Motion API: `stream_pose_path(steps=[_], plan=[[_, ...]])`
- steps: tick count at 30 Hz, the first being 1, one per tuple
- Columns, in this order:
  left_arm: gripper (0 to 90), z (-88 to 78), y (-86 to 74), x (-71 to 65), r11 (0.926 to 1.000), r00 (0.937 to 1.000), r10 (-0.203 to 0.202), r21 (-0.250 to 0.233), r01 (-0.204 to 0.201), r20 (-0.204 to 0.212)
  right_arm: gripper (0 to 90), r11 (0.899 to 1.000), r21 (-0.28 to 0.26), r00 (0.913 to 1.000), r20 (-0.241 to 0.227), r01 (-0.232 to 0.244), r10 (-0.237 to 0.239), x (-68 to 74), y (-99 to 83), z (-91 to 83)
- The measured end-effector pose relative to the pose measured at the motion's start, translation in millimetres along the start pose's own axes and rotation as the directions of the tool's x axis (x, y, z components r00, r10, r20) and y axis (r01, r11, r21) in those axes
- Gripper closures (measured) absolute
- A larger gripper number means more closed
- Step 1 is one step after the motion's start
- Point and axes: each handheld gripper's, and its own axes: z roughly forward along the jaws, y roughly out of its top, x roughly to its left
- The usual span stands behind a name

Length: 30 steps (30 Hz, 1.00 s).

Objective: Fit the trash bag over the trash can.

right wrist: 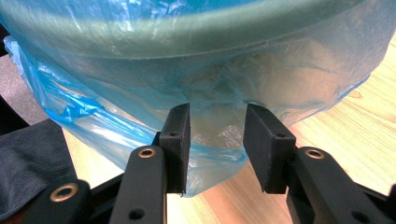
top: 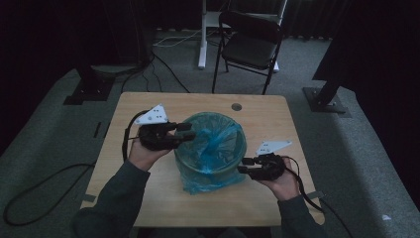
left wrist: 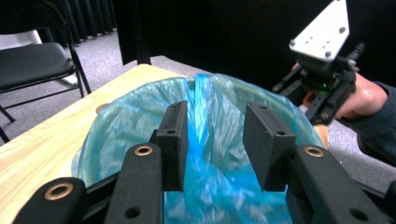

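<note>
A round bin lined with a blue plastic bag [top: 210, 148] stands in the middle of the wooden table [top: 148, 203]. My left gripper [top: 187, 133] hovers at the bin's left rim and points across its mouth. In the left gripper view its jaws [left wrist: 215, 135] stand apart, and an upright fold of the bag [left wrist: 203, 98] shows beyond the gap, untouched by the pads. My right gripper [top: 241, 165] sits low at the bin's right side. Its jaws [right wrist: 217, 135] are also apart, facing the loose bag skirt [right wrist: 187, 60] that hangs below the rim. That gripper [left wrist: 296, 100] appears across the bin in the left gripper view.
A black folding chair [top: 250, 42] and a white desk leg [top: 202, 34] stand on the carpet beyond the table. A round cable hole [top: 236, 106] sits near the table's far edge. Cables trail over the floor at left, and black stand bases [top: 327, 96] flank the table.
</note>
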Motion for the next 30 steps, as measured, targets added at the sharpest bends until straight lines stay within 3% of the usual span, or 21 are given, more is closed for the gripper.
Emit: stream_pose_path(steps=[13,19,21,22,23,26,29,30], plan=[[61.4,54.8,25.8,11.2,0.9942,0.9986,0.01,0.106,-0.016,0.052,60.3,1.0,-0.007,1.0,-0.001,-0.002,0.002,-1.0,-0.4,-1.9],[61.3,80.3,30.0,15.1,0.9832,0.9992,0.022,0.18,-0.028,0.034,60.0,1.0,-0.008,1.0,0.001,-0.003,0.003,-1.2,-1.8,-3.2],[60.9,86.7,31.2,15.3,0.9751,0.9989,0.043,0.217,-0.046,0.02,60.0,1.0,-0.009,1.0,0.0,-0.003,0.003,-1.4,-2.0,-3.5],[60.7,86.7,31.2,15.3,0.9751,0.9989,0.043,0.217,-0.046,0.02,60.0,1.0,-0.009,1.0,0.0,-0.003,0.003,-1.4,-2.0,-3.5],[60.6,93.2,30.2,16.4,0.964,0.9984,0.056,0.26,-0.055,0.006,59.9,1.0,-0.011,1.0,0.0,-0.006,0.006,-0.9,-1.9,-3.9],[60.6,100.7,26.6,19.3,0.9418,0.9973,0.072,0.33,-0.063,-0.014,59.8,1.0,-0.014,1.0,-0.001,-0.006,0.006,-0.4,-1.9,-4.4],[61.1,106.0,27.3,18.6,0.929,0.9952,0.091,0.363,-0.072,-0.037,59.8,1.0,-0.014,1.0,0.0,-0.004,0.004,-0.5,-1.9,-4.2],[61.2,108.8,27.4,18.1,0.92,0.9939,0.102,0.384,-0.078,-0.041,59.8,1.0,-0.013,1.0,-0.001,-0.006,0.006,-0.5,-1.9,-4.0]])
